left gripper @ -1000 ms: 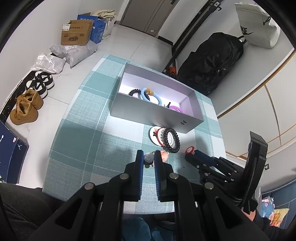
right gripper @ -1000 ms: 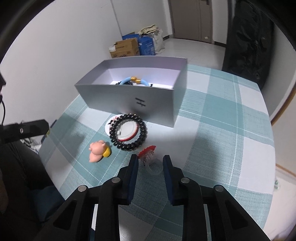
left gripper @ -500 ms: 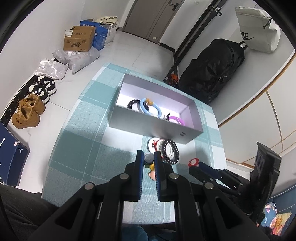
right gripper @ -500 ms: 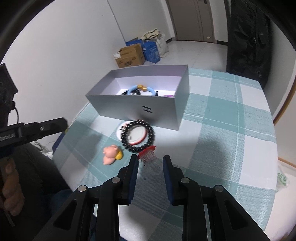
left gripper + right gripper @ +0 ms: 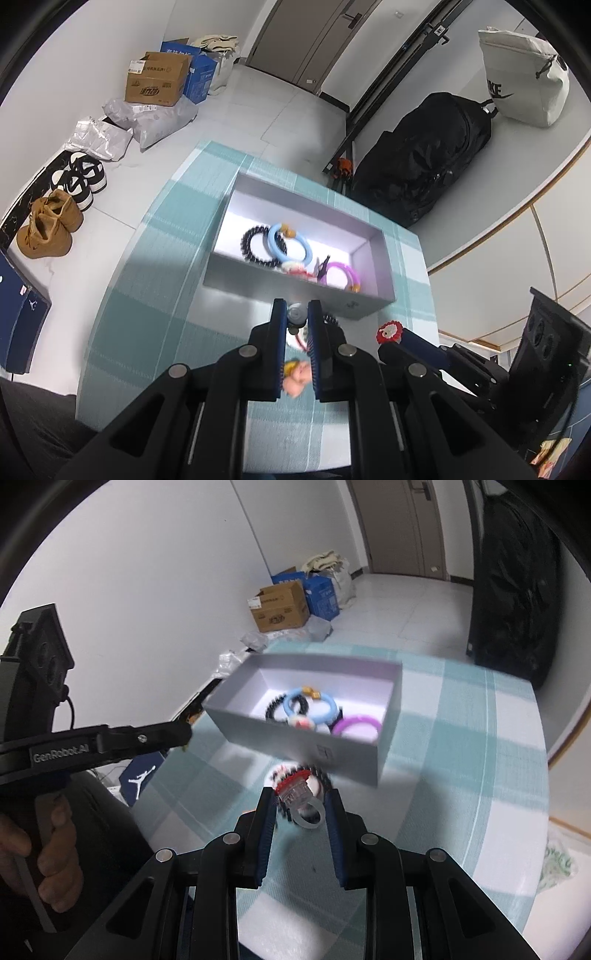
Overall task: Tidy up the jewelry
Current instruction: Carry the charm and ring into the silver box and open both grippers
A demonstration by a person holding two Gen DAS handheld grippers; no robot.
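A grey open box (image 5: 295,286) (image 5: 306,744) on the checked tablecloth holds a blue ring (image 5: 290,245), a black bead bracelet (image 5: 255,245) and a purple ring (image 5: 338,277). My left gripper (image 5: 296,314) is shut on a small grey round piece (image 5: 295,313), raised just in front of the box. My right gripper (image 5: 301,799) is shut on a clear ring with a red top (image 5: 295,794), raised near the box front; the red top shows in the left wrist view (image 5: 388,332). A pink pig charm (image 5: 295,373) and a black bead bracelet (image 5: 325,779) lie on the cloth below.
The table (image 5: 155,295) drops off at its left and near edges. Shoes (image 5: 48,225), cardboard boxes (image 5: 157,81) and plastic bags lie on the floor to the left. A black suitcase (image 5: 424,162) stands beyond the table.
Both grippers have risen off the cloth and moved towards the box, each carrying its piece. The pig charm and bead bracelet stayed on the table.
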